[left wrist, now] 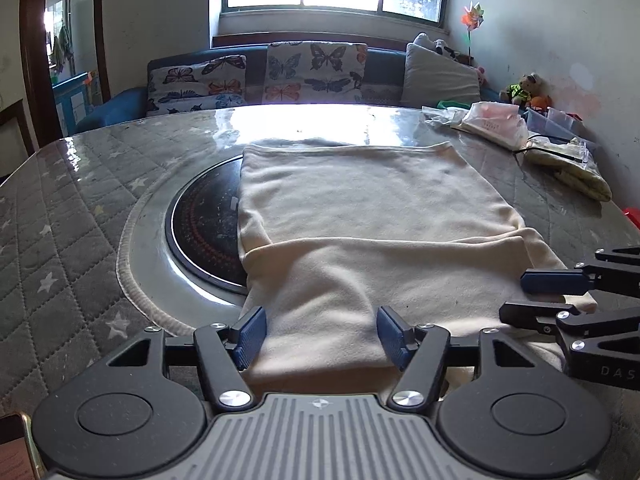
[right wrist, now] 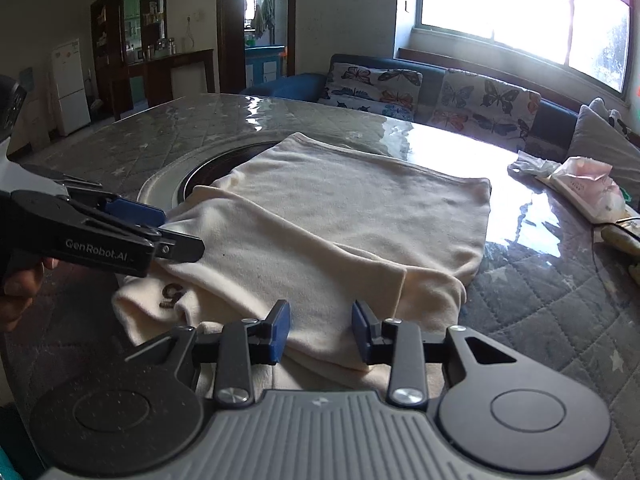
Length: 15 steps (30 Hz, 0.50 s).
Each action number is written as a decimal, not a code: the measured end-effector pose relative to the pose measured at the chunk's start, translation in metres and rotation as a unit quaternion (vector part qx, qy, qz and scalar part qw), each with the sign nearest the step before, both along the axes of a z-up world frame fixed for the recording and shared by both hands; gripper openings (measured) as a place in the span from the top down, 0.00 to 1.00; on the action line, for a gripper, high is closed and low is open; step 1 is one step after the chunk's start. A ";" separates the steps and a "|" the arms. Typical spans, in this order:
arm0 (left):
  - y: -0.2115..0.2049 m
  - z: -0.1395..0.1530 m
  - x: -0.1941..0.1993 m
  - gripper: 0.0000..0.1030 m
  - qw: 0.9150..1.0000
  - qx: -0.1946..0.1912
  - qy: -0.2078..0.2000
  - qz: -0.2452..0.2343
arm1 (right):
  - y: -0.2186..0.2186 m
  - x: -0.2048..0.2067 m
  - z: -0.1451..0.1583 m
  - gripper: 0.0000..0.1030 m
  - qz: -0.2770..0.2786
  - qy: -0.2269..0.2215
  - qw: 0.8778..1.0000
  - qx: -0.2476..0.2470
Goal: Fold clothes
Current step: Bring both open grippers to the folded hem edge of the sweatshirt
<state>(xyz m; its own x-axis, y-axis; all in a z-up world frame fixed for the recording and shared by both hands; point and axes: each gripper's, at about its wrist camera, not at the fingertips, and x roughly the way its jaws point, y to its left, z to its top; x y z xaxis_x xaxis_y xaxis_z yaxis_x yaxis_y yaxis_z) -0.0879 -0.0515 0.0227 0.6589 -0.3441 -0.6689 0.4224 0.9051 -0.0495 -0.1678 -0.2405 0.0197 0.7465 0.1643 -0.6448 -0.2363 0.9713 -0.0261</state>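
A cream garment (left wrist: 360, 208) lies partly folded on the round table, its sleeves laid across the near part; it also shows in the right wrist view (right wrist: 340, 208). My left gripper (left wrist: 320, 334) is open, its blue pads either side of the garment's near edge. It also shows in the right wrist view (right wrist: 176, 236) at the garment's left side. My right gripper (right wrist: 320, 332) is open over the near edge at the right. It also shows in the left wrist view (left wrist: 520, 296) at the right.
The table (left wrist: 60, 240) has a quilted grey cover under glass and a dark round hotplate (left wrist: 204, 232) partly under the garment. Bags and clutter (left wrist: 496, 120) sit at the far right. A sofa with butterfly cushions (left wrist: 316, 72) stands behind.
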 end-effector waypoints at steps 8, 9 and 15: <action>0.005 -0.001 -0.004 0.37 1.000 0.004 0.002 -0.003 | 0.004 -0.005 0.001 0.67 0.013 -0.001 1.000 -0.006; 0.006 0.000 -0.005 0.37 1.000 0.003 0.003 -0.003 | 0.005 -0.005 -0.001 0.67 0.013 0.002 1.000 -0.009; 0.007 0.014 -0.004 0.39 1.000 -0.016 -0.007 0.002 | 0.001 0.000 0.013 0.67 0.011 -0.018 1.000 0.001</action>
<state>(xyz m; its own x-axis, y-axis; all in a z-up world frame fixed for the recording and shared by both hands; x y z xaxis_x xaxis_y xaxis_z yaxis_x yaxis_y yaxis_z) -0.0917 -0.0442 0.0370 0.6692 -0.3623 -0.6487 0.4194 0.9049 -0.0727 -0.1678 -0.2391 0.0325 0.7652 0.1829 -0.6173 -0.2571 0.9658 -0.0325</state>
